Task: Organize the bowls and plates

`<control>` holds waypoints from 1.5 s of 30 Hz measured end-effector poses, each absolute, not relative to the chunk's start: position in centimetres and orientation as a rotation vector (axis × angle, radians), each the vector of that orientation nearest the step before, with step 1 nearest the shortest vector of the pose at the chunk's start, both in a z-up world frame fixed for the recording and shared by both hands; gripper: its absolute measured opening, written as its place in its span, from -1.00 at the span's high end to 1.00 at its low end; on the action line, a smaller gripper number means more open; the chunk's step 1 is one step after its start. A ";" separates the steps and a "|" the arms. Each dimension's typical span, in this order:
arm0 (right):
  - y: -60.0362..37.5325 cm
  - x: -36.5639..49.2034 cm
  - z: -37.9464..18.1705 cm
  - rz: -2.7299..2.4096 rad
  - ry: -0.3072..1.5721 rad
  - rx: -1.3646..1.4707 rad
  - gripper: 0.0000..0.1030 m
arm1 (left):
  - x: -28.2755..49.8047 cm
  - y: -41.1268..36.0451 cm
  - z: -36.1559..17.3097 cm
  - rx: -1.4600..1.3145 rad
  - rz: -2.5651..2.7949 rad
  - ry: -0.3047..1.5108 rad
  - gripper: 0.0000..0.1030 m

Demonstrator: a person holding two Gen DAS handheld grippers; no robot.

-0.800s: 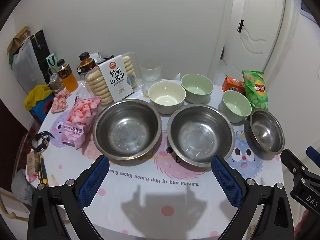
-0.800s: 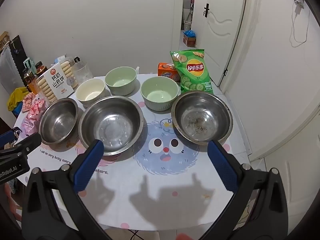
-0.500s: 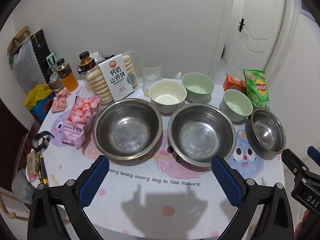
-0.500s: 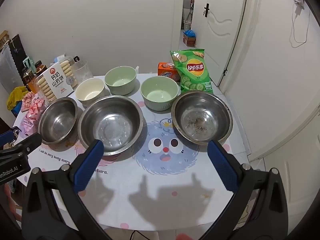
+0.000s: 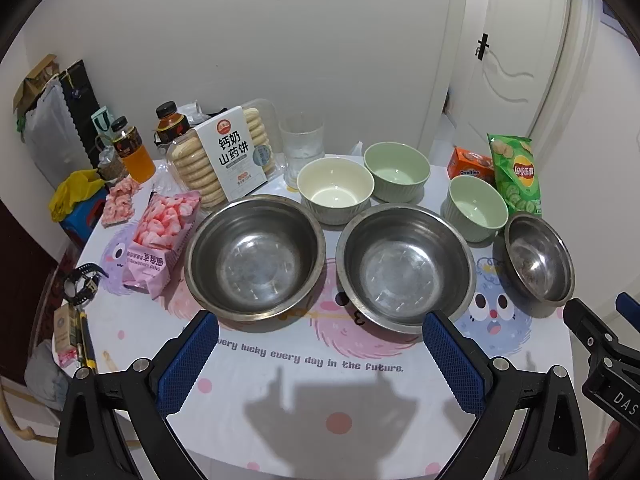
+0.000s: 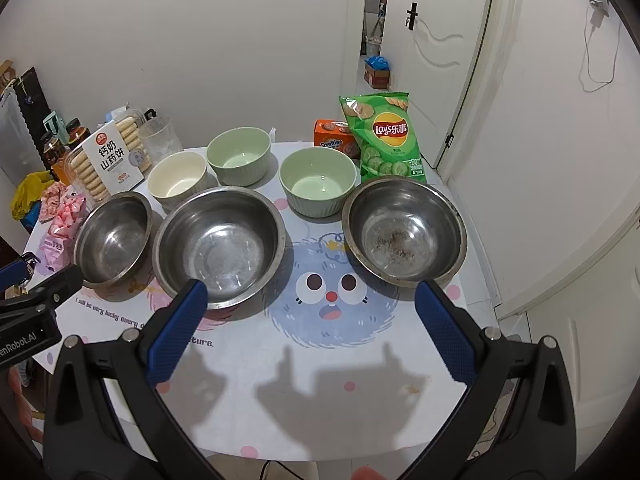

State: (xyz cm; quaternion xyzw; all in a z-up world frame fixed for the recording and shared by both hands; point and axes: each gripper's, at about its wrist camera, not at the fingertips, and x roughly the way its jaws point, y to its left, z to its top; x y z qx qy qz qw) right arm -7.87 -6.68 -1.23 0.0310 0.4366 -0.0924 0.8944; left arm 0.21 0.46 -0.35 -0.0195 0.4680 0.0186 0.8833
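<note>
While both grippers hover above the near edge of the bench [image 5: 280, 364], nothing of the sorting looks done yet. The left gripper [image 5: 318, 354] has its blue fingers [image 5: 188, 354] spread wide with nothing between them, and the right gripper [image 6: 308, 322] stands equally wide and empty, tilted down toward the bowls.

Six bowls sit singly on the patterned cloth, none nested. Three steel ones form the front row: the left steel bowl [image 5: 256, 254], the middle steel bowl [image 5: 404, 266] just beside it, and the right steel bowl [image 6: 404, 232] set a little apart near the bench's right edge, with dark specks on its bottom. Behind them stand the cream bowl [image 5: 336, 190] and two green ribbed bowls, the rear green bowl [image 5: 396, 170] and the right green bowl [image 6: 318, 184]. No plates are visible.

Snacks crowd the far side: a biscuit box [image 5: 228, 152], a pink candy bag [image 5: 158, 236], a chip bag [image 6: 384, 138] and a glass [image 5: 302, 144].

By my reading, the whole job remains: stacking steel with steel and ceramic with ceramic, starting with a first grasp on a rim.
</note>
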 end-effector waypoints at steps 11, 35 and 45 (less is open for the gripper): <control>-6.8 -7.9 -1.4 -0.197 0.910 0.064 -1.00 | 0.4 0.2 -1.1 -0.032 0.042 0.981 -1.00; -6.8 -8.0 -1.4 -0.201 0.915 0.065 -1.00 | 0.2 0.0 -1.5 -0.031 0.043 0.983 -1.00; -6.7 -8.1 -1.5 -0.201 0.918 0.065 -1.00 | 0.1 -0.1 -1.6 -0.031 0.043 0.985 -1.00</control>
